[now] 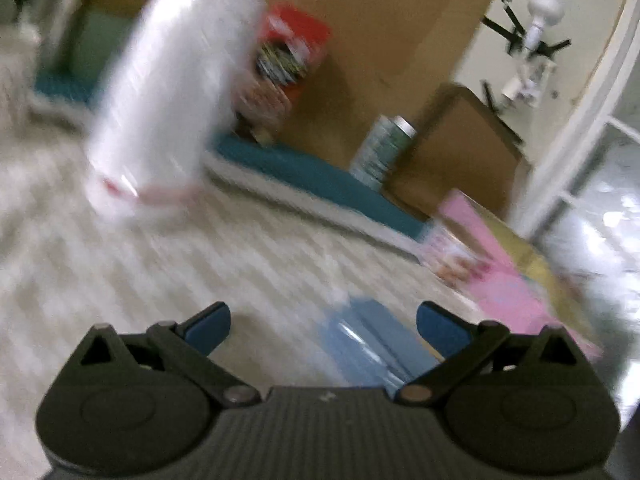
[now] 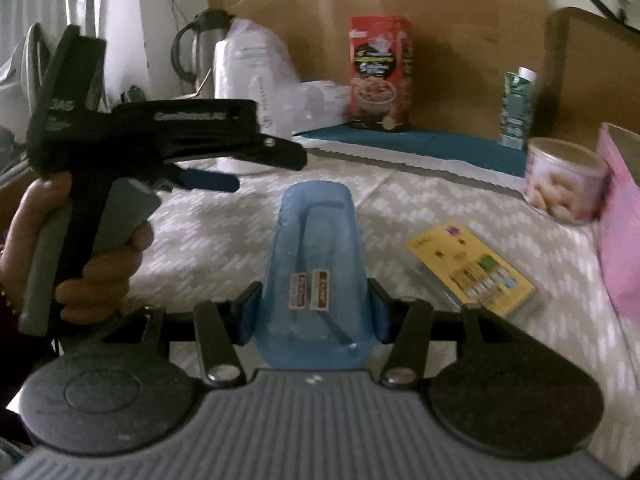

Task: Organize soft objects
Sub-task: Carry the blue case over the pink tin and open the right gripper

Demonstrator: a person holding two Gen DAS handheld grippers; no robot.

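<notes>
The right tongs (image 2: pixel 314 312) are closed on a soft blue plastic-wrapped pack (image 2: pixel 316 264), one blue pad (image 2: pixel 249 316) pressed to each side of its near end; the pack juts away from the tongs above the bed, with two small red-and-white labels on top. The left tongs (image 1: pixel 322 326) are spread wide and grip nothing; in the right wrist view they (image 2: pixel 212 180) are held in a hand (image 2: pixel 80 256) at the left, clear of the pack. In the left wrist view, which is badly blurred, the same blue pack (image 1: pixel 368 344) shows between and just beyond the open blue pads (image 1: pixel 210 326), not touching them as far as can be told.

The bed, covered in a grey-and-white patterned sheet (image 2: pixel 224 236), carries everything. Along its far edge stands a large brown cardboard sheet (image 2: pixel 460 40) with a teal cloth strip (image 2: pixel 440 144) at its foot. A tall white plastic-wrapped roll (image 2: pixel 256 92) stands far left. A pink box (image 2: pixel 622 216) sits at the right edge. A red cereal box (image 2: pixel 380 72) stands upright at the far middle. A round tin picturing biscuits (image 2: pixel 564 178) sits just left of the pink box. A green-and-white carton (image 2: pixel 518 108) stands behind the tin. A flat yellow packet (image 2: pixel 472 268) lies near right of the pack, apart from it.
</notes>
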